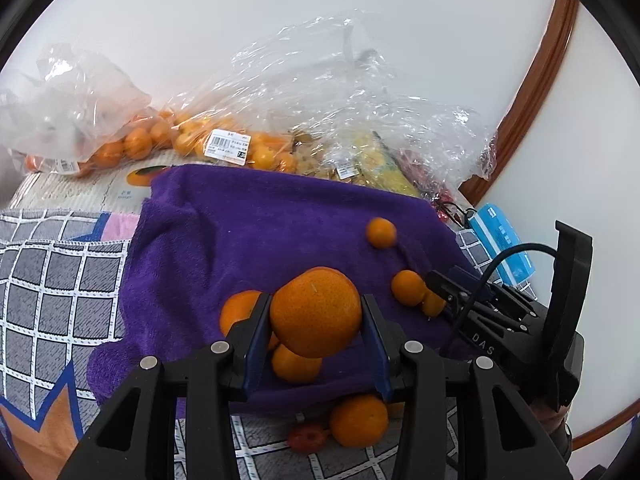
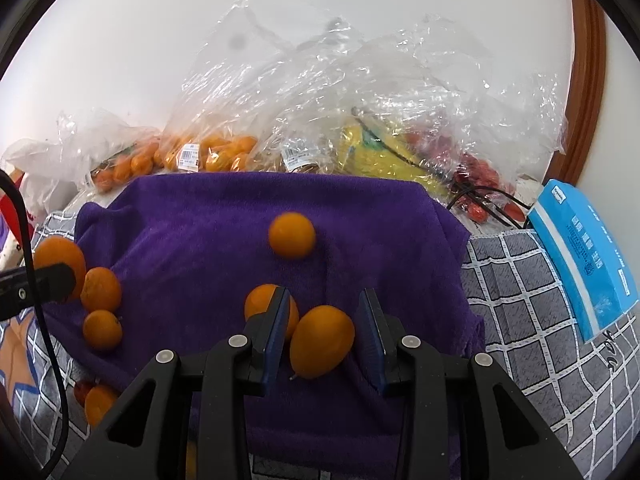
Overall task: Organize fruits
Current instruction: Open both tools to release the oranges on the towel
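My left gripper [image 1: 316, 312] is shut on a large orange [image 1: 315, 310] and holds it above the purple towel [image 1: 248, 232]. Two smaller oranges [image 1: 240, 312] lie under and beside it. My right gripper [image 2: 324, 320] is open around a small oval orange [image 2: 322, 340] on the towel [image 2: 200, 240], with no visible contact. Another orange [image 2: 260, 304] lies behind its left finger. A lone orange [image 2: 292, 235] sits mid-towel, also in the left view [image 1: 381, 233]. The right gripper shows in the left view [image 1: 444, 294] next to two oranges [image 1: 408, 287].
Clear plastic bags hold small oranges [image 1: 192, 140], yellow fruit [image 2: 376, 152] and red fruit [image 2: 480, 176] along the wall behind the towel. A blue box [image 2: 584, 256] lies at right on the grey checked cloth [image 2: 520, 288]. An orange [image 1: 359, 420] and a red fruit [image 1: 306, 436] lie off the towel's front edge.
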Motion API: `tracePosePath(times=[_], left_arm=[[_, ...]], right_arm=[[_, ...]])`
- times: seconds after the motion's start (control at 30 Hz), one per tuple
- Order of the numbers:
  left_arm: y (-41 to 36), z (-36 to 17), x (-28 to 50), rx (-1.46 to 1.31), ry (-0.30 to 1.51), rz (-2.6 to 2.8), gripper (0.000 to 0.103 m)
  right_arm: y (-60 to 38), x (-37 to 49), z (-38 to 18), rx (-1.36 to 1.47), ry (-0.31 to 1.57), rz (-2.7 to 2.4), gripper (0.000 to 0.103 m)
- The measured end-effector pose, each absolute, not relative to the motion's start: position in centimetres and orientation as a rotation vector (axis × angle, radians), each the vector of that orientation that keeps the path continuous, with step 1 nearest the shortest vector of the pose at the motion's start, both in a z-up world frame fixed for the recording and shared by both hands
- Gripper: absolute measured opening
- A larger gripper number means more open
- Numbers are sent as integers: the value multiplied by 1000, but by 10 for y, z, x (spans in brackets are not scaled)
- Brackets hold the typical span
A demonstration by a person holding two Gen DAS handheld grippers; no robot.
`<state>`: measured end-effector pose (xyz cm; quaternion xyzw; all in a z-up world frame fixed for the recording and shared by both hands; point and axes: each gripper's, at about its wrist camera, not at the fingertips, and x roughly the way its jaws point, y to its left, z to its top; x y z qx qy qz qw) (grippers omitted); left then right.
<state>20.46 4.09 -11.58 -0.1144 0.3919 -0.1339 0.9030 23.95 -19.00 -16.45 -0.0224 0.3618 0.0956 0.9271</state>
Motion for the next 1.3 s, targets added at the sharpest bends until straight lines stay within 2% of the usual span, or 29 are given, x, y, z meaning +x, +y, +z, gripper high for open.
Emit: tracePosePath(times=[1.3], left_arm=[[25,-143,223,-252,867,-283,41]], right_arm=[[-192,238,-166,-24,756,204,36]])
